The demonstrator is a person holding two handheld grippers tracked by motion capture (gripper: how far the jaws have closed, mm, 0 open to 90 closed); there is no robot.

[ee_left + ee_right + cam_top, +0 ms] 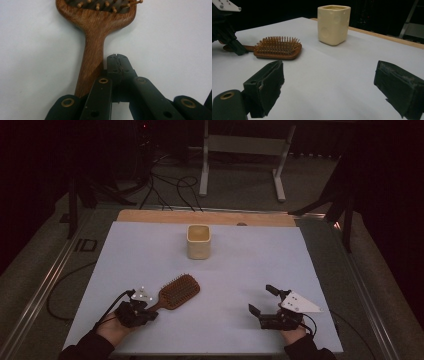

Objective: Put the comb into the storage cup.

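A wooden hairbrush (177, 291) lies bristles up on the white table sheet (240, 270), its handle pointing toward the near left. My left gripper (151, 314) rests at the handle's end. In the left gripper view its jaws (117, 62) are pressed together, just right of the handle (92, 60) and not around it. My right gripper (262, 299) hovers at the near right with its jaws wide apart and nothing between them (329, 85). The right gripper view has the brush (277, 47) lying flat, with the left gripper (229, 37) at its handle.
A cream square cup (198, 241) stands upright at the back middle of the sheet, also in the right gripper view (333, 23). A wooden board edge (200, 216) runs behind the sheet. Cables and white frame legs (204, 165) are on the floor beyond.
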